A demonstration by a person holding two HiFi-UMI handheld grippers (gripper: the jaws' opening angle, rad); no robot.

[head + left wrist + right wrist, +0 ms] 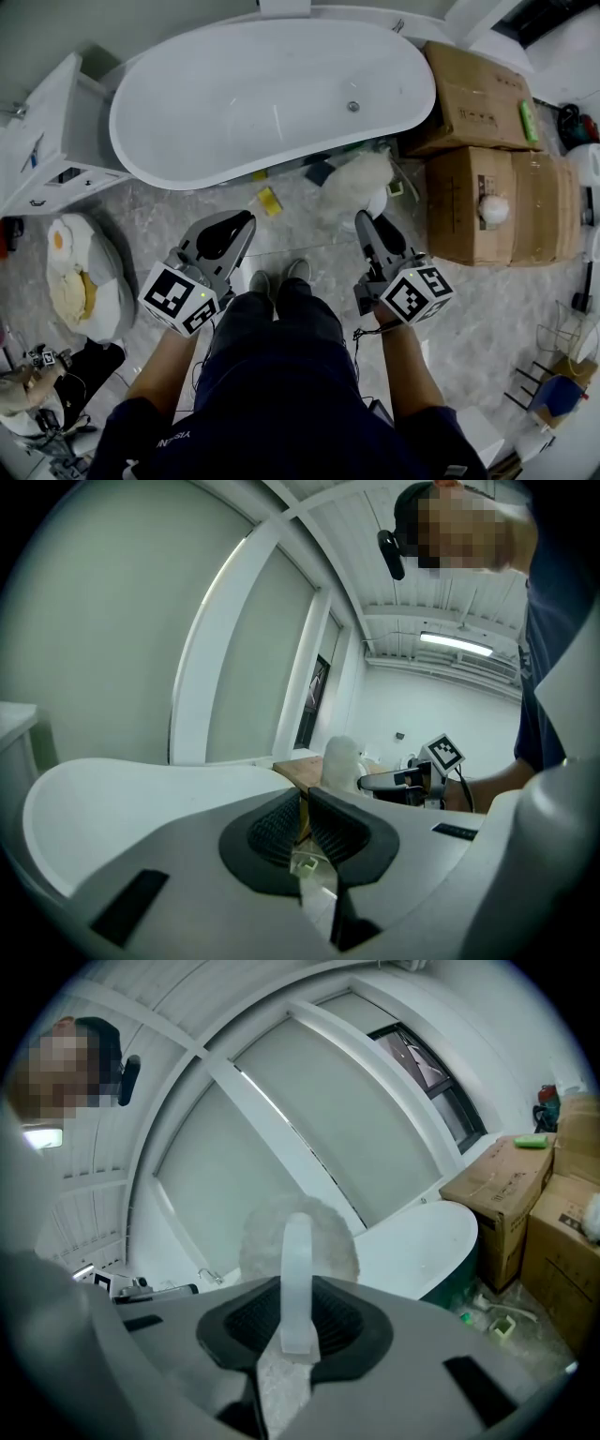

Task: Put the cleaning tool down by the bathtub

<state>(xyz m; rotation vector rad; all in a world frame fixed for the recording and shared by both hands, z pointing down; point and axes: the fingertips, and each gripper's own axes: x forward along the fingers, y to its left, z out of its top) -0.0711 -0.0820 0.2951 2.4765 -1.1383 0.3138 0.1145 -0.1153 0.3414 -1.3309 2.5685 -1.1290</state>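
Note:
The cleaning tool, a fluffy white brush head (356, 183) on a translucent white handle (298, 1279), sticks out of my right gripper (362, 221), which is shut on the handle. In the right gripper view the fluffy head (300, 1227) stands just beyond the jaws. It hangs above the floor next to the right end of the white bathtub (262, 103). My left gripper (246, 221) is held lower left of the tub, its jaws nearly together with nothing between them (305, 819). The left gripper view shows the tub rim (141, 789) and the tool (339, 759).
Stacked cardboard boxes (473, 94) stand right of the tub, with more below them (487, 202). A white cabinet (56, 141) is at the left. A yellow sponge (270, 201) and small clutter lie under the tub's edge. The person's shoes (277, 281) are between the grippers.

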